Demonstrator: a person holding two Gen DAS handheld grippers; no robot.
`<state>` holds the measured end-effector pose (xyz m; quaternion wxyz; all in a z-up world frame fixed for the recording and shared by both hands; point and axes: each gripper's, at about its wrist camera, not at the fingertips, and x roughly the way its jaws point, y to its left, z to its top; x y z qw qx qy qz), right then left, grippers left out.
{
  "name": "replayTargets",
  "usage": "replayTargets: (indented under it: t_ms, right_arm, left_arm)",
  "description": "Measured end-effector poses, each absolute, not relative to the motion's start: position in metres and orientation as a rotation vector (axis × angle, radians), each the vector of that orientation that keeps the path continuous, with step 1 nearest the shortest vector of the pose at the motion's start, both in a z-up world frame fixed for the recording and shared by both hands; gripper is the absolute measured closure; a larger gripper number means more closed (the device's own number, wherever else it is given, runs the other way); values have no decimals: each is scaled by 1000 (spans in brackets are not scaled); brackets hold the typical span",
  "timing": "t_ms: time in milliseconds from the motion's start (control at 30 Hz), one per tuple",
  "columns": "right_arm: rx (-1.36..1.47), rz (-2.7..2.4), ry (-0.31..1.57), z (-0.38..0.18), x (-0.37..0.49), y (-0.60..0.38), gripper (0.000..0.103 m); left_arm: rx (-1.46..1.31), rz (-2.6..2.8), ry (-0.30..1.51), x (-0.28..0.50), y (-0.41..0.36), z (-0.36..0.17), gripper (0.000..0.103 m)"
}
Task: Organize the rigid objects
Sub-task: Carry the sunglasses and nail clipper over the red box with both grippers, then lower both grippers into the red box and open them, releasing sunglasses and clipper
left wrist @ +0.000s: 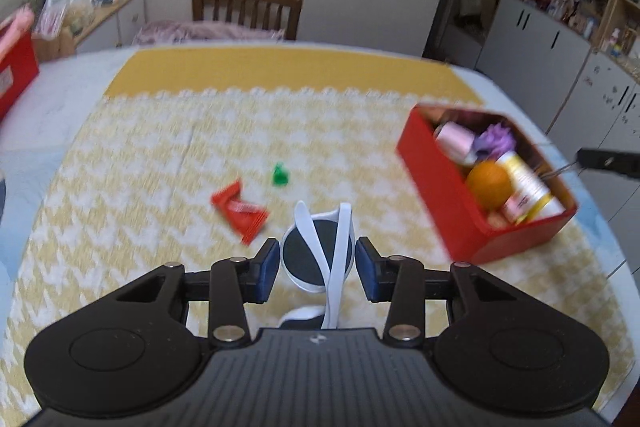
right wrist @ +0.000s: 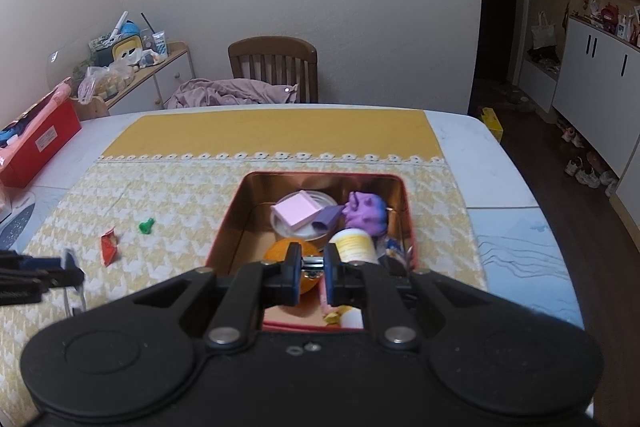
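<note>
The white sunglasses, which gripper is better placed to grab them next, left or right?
Left. The left gripper is open with the sunglasses between its fingers. The right gripper is over the red tin, pinching a small metal object.

The left gripper [left wrist: 317, 269] hovered low over the table [left wrist: 80, 115], its jaws spread wide with a gap on each side of the white-framed sunglasses [left wrist: 318, 255] between them. The right gripper [right wrist: 312, 273] hung above the near end of the red tin [right wrist: 316, 177], its jaws drawn close on a small metal piece [right wrist: 312, 263].
</note>
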<state>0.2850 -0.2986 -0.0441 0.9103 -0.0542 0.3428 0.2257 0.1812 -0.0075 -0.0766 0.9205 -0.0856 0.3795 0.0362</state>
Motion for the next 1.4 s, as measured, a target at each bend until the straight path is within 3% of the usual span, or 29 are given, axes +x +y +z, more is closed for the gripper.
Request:
replayTargets:
  t_ms: [567, 867, 933, 967, 1267, 1400]
  right_arm:
    - [-125, 576, 741, -59, 313, -309, 93]
    - [-189, 680, 789, -81, 321, -296, 93]
    - [-202, 695, 793, -86, 323, -295, 93]
    - [-206, 700, 795, -87, 325, -294, 93]
    - [-233, 750, 799, -98, 337, -297, 93]
    - [-269, 753, 809, -102, 341, -294, 83]
  left_arm:
    - [-221, -60, 697, 264, -78, -5, 63]
    - [-81, -75, 794, 318, -127, -21, 63]
    - [-81, -78, 825, 329, -133, -27, 70]
    - [-87, -81, 833, 333, -136, -30, 81]
    - [-67, -49, 926, 356, -147, -64, 82]
    - [-71, -38, 950, 360, -148, -75, 82]
